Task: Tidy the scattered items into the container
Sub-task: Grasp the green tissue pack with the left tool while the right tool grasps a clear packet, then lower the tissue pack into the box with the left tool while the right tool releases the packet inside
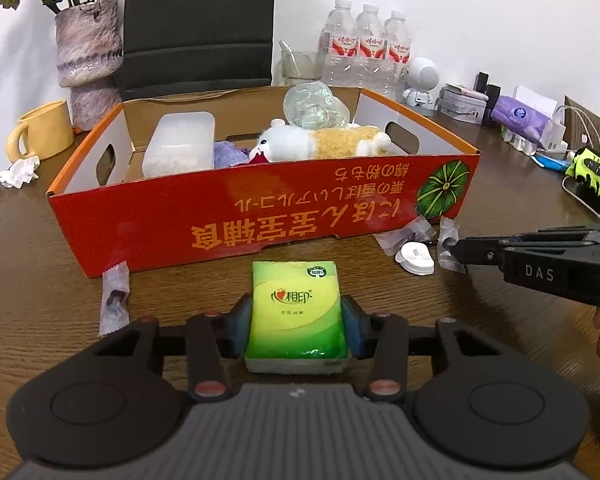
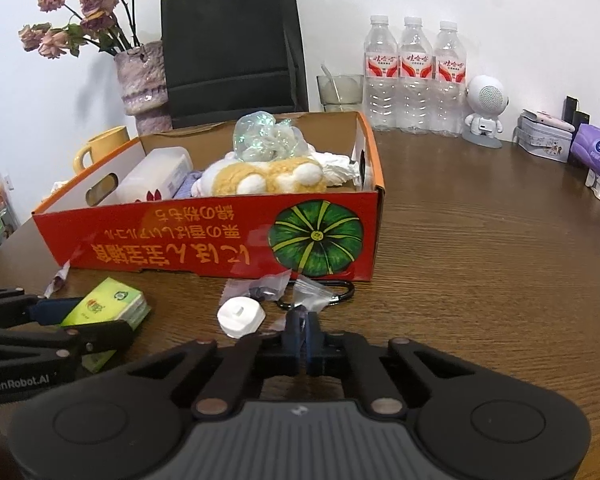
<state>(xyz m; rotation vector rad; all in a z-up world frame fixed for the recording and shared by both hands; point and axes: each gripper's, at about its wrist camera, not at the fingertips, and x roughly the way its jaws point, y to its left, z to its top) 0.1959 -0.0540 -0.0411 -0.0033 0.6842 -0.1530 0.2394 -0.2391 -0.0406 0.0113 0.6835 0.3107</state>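
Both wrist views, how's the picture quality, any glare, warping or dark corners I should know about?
Left wrist view: fisheye bends the red box edges; dark vignette in the top right corner; soft sheen on the table; left gripper and its green tissue pack look sharp. Right wrist view: dark corners at top, curved table edge, pale glare on the box front; right gripper is sharp.

The left gripper [image 1: 297, 322] is closed on a green tissue pack [image 1: 296, 316], its blue pads [image 1: 242, 320] pressing both long sides above the wooden table [image 1: 500, 184]. Straight ahead of it stands the orange cardboard box [image 1: 260, 216], holding a plush toy [image 1: 324, 142] and a white plastic tub [image 1: 180, 144]. Ahead to the right, the right gripper [image 1: 452, 249] touches a clear wrapped packet [image 1: 449, 240] beside a white plug [image 1: 415, 257]; another packet [image 1: 115, 300] lies just to the left.
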